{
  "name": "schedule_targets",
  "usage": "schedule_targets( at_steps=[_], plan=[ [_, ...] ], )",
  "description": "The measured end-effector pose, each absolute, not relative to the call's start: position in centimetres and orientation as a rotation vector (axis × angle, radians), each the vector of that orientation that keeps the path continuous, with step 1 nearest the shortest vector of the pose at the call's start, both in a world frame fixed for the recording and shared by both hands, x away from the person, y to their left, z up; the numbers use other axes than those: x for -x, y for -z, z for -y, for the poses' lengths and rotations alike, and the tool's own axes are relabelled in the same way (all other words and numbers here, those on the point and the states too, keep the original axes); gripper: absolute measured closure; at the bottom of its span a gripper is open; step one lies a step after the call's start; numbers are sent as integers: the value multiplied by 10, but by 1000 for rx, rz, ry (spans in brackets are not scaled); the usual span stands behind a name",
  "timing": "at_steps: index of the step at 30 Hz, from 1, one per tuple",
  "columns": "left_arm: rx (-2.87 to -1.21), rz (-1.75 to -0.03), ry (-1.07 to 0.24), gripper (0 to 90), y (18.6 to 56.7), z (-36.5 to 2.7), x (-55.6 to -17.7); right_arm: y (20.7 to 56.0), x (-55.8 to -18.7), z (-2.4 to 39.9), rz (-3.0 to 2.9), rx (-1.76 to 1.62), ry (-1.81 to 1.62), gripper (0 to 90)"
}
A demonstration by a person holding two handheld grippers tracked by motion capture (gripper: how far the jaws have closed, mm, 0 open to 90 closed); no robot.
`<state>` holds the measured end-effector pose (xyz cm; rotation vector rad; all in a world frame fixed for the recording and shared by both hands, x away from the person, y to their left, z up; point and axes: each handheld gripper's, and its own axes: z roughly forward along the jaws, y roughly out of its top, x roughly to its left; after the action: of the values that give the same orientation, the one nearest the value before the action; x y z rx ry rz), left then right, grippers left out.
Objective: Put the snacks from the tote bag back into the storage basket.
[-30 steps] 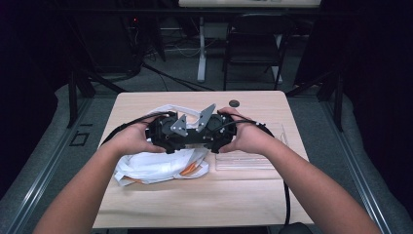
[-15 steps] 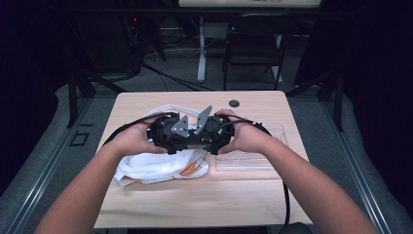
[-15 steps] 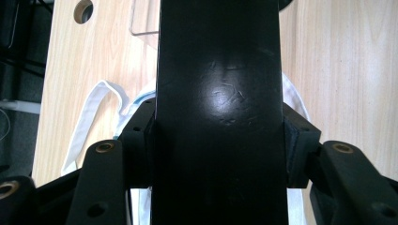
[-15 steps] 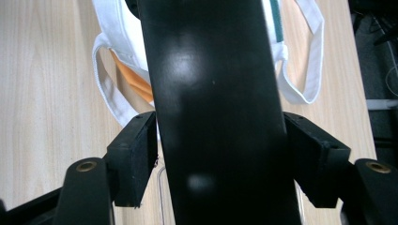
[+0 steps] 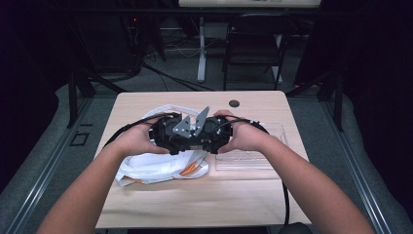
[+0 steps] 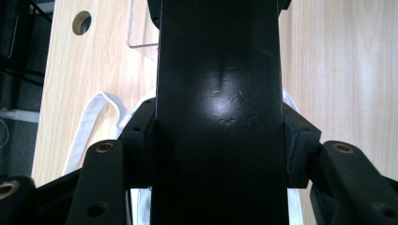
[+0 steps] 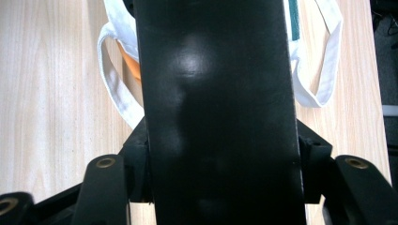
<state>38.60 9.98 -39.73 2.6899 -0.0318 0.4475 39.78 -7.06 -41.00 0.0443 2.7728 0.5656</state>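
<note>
Above the middle of the table, my two hands hold the grippers nose to nose. The left gripper (image 5: 170, 134) and right gripper (image 5: 215, 134) meet there, each topped by a grey plate. In the left gripper view a wide glossy black slab (image 6: 220, 93) runs up between the jaws. The left gripper (image 6: 220, 145) has both pads against its sides. The right gripper view shows the same kind of black slab (image 7: 216, 93). The right gripper (image 7: 223, 154) has just been closing, and its pads touch the slab's sides. What the slab belongs to I cannot tell.
A crumpled white cloth bag (image 5: 156, 168) with orange bits lies under the grippers, with its straps (image 7: 324, 70) spread on the wooden table (image 5: 204, 200). A clear plastic tray (image 5: 248, 158) lies to the right. A round cable hole (image 5: 234, 103) sits near the far edge.
My right gripper has edged left, closer against the left one. The left hand and the bag have stayed put.
</note>
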Motion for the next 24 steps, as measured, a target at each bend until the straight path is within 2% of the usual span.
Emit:
schedule_targets(
  at_steps=[24],
  plan=[
    [-2650, 18, -419, 408, 394, -100, -389, 407, -397, 74, -2781, -22, -553, 428]
  ],
)
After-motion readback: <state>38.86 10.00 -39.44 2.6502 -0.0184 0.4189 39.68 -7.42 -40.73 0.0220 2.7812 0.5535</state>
